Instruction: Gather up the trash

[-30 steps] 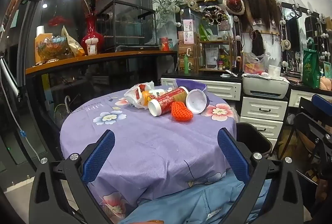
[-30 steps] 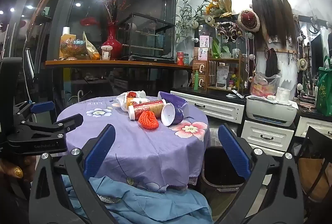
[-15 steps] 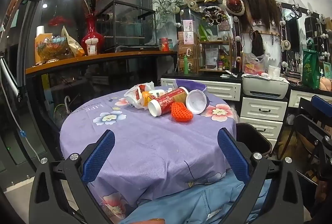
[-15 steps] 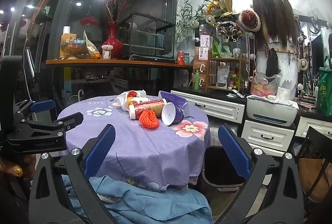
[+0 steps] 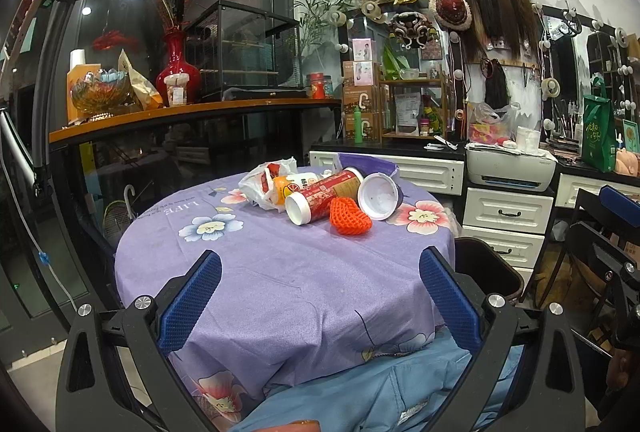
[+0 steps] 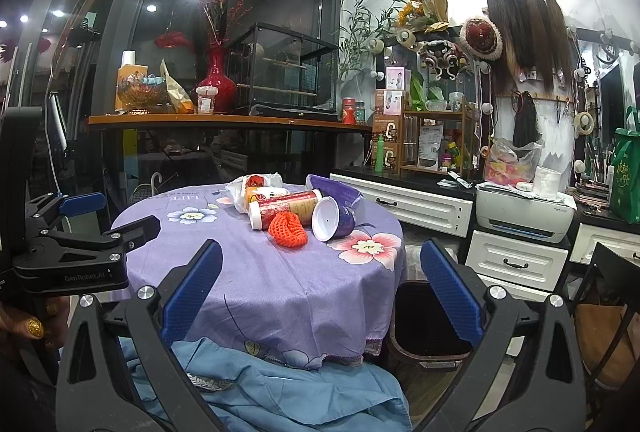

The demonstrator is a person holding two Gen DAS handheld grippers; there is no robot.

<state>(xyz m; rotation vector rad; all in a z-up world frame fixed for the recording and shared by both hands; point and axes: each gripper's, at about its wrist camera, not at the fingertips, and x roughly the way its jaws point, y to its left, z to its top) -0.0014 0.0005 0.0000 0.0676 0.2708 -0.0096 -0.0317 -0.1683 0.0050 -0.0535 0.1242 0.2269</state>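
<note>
Trash lies bunched at the far side of a round table with a purple flowered cloth. The pile holds a red can on its side, an orange foam net, a tipped purple cup with a white base, an orange bottle and a white plastic bag. My left gripper and right gripper both stand open, empty, well short of the pile. In the right wrist view the left gripper shows at the left edge.
A dark bin stands on the floor to the right of the table. Blue fabric lies at the near edge. White drawers and a printer line the right wall; a wooden shelf runs behind.
</note>
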